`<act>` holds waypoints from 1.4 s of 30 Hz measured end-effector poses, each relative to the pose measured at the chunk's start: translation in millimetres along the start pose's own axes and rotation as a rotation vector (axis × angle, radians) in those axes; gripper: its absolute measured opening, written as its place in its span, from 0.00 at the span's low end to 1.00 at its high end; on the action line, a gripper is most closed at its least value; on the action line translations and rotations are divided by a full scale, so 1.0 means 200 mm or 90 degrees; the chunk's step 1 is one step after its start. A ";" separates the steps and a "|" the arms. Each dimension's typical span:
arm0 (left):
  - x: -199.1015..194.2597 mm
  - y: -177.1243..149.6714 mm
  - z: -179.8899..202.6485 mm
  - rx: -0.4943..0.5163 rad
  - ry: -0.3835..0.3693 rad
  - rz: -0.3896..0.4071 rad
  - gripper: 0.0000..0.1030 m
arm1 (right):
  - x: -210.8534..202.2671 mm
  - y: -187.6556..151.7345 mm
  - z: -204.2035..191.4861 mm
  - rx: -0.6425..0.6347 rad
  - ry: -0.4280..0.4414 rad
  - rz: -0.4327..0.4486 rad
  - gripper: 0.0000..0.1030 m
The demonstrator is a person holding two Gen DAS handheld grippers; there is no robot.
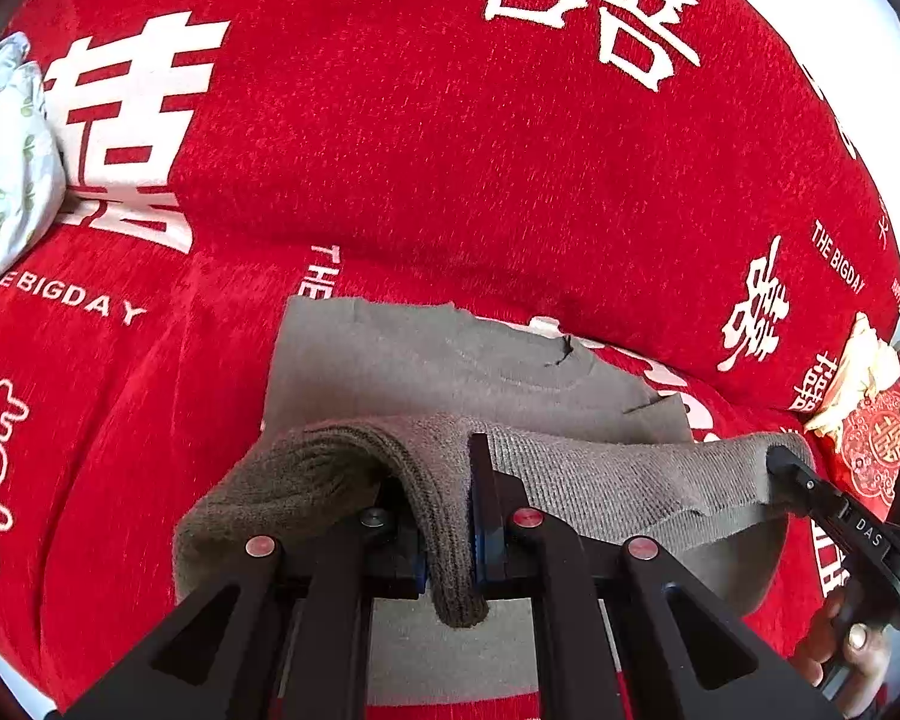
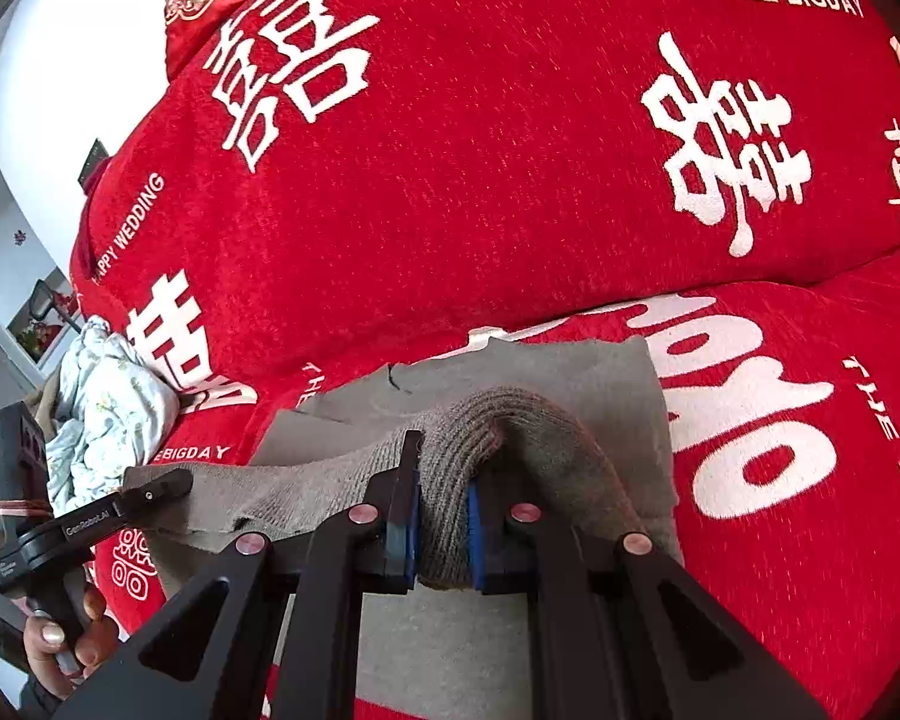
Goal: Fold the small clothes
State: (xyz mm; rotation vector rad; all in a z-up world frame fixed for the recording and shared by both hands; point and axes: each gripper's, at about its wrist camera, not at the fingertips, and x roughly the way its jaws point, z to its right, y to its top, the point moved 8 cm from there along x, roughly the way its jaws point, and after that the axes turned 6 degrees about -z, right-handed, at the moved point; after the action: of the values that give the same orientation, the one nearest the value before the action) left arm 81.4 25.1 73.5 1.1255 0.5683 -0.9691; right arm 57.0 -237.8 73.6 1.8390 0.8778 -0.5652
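Red wedding-print sofa cover point(image 1: 390, 150) behind and below in the left wrist view; left tongs point(image 1: 450, 516) pinching the ribbed hem of a grey knit garment point(image 1: 426, 360), lifted over its flat half, right tongs point(image 1: 780, 462) clamped on the hem's far end. Soft, light, floppy; best held at both hem corners. Right wrist view: right tongs point(image 2: 444, 516) nipping ribbing, floral bedding point(image 2: 108, 396) well aside, nothing blocking the fold.

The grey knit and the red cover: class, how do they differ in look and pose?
The grey knit is plain; the red cover bears white lettering. The knit's near edge is lifted, pinched by the left gripper and right gripper; the cover lies spread beneath. Both are fabric.
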 end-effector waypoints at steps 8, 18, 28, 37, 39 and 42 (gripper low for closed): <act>0.11 0.08 0.01 0.001 0.006 -0.018 0.10 | 0.11 0.06 0.05 0.012 -0.012 -0.013 0.13; 0.30 0.12 0.01 0.025 0.051 -0.035 0.10 | 0.32 0.10 0.14 0.025 -0.037 -0.053 0.13; 0.46 0.15 -0.02 0.032 0.072 -0.057 0.10 | 0.47 0.10 0.19 0.030 -0.057 -0.078 0.13; 0.55 0.19 -0.02 0.031 0.074 -0.072 0.10 | 0.53 0.12 0.24 0.039 -0.064 -0.084 0.13; 0.57 0.19 -0.03 0.024 0.072 -0.080 0.10 | 0.55 0.13 0.24 0.040 -0.066 -0.086 0.13; 0.62 0.19 -0.05 0.014 0.073 -0.098 0.10 | 0.58 0.14 0.26 0.041 -0.070 -0.090 0.13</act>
State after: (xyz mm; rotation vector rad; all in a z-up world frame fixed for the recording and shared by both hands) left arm 176.9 -4.3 -11.1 1.1744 0.7474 -1.0499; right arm 151.3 -254.6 -13.6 1.7941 0.9299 -0.7845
